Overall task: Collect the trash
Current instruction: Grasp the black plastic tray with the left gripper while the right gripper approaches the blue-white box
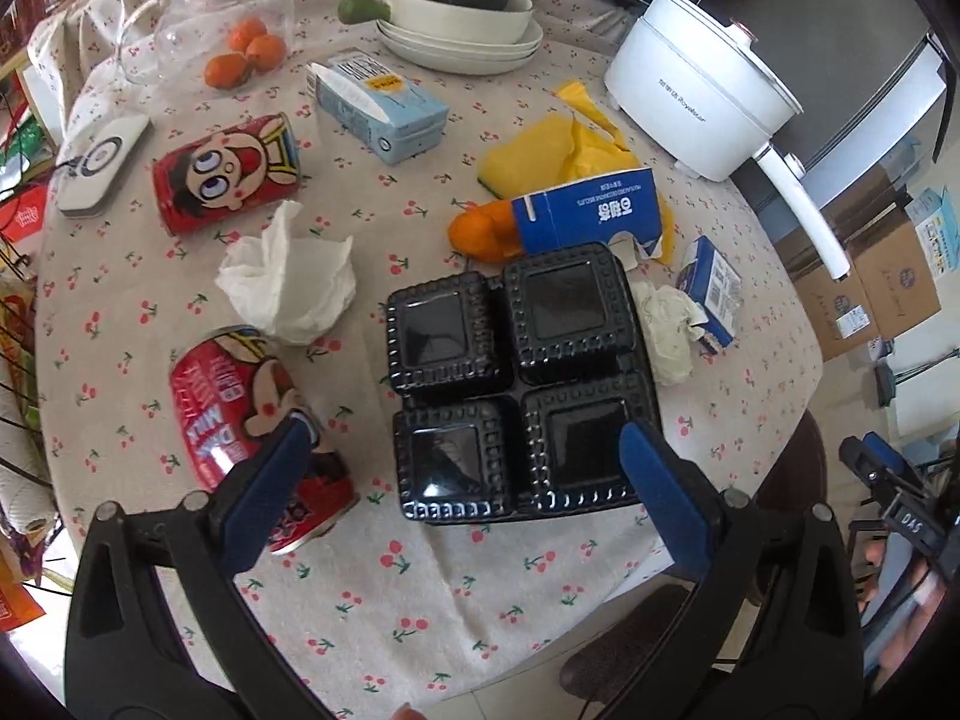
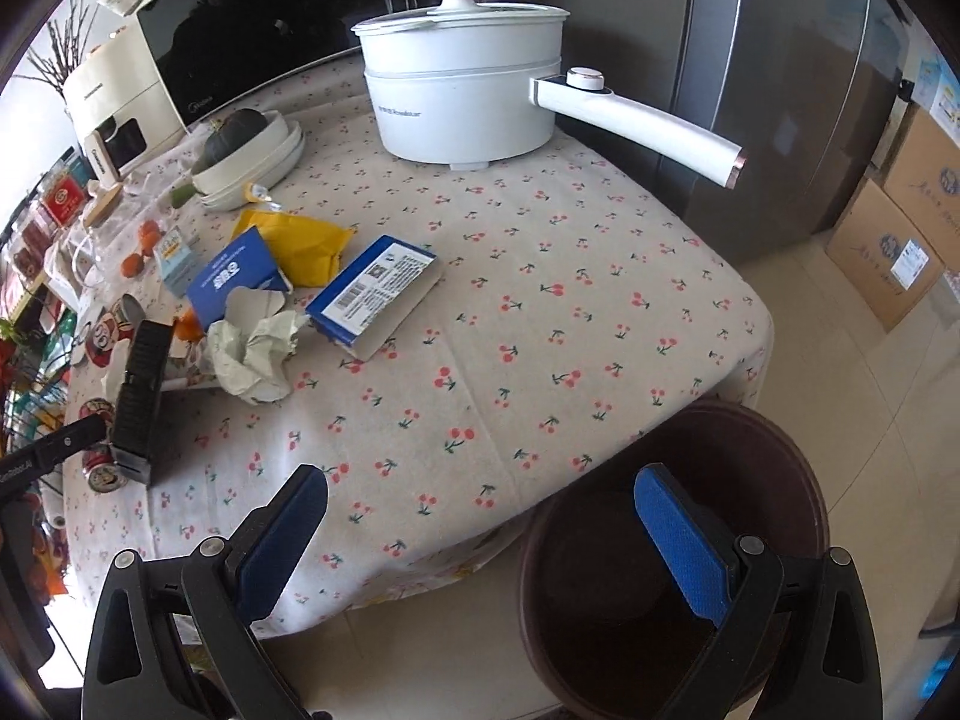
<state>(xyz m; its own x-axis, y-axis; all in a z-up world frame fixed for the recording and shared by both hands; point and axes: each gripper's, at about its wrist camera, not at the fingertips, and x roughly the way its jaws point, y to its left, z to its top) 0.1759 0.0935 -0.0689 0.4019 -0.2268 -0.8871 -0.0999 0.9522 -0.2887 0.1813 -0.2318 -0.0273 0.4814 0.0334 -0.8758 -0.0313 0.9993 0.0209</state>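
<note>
Cherry-print tbl (image 1: 456,600): blk tray (image 1: 516,384), cans (image 1: 228,171), cartons (image 1: 378,105), tissue (image 1: 288,282), pot (image 1: 696,96).

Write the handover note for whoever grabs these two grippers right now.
Left gripper: open, empty, poised over the black four-cell tray near the table edge.
Right gripper: open, empty, above the table edge, beside the dark brown bin on the floor.
On the table: two red cans, white tissue, crumpled paper, torn blue carton, flat blue box, light blue carton, yellow wrapper.
Done: nothing visibly in the bin, though its inside is dark.
Left: everything above; the tray looks like the nearest pick.
</note>
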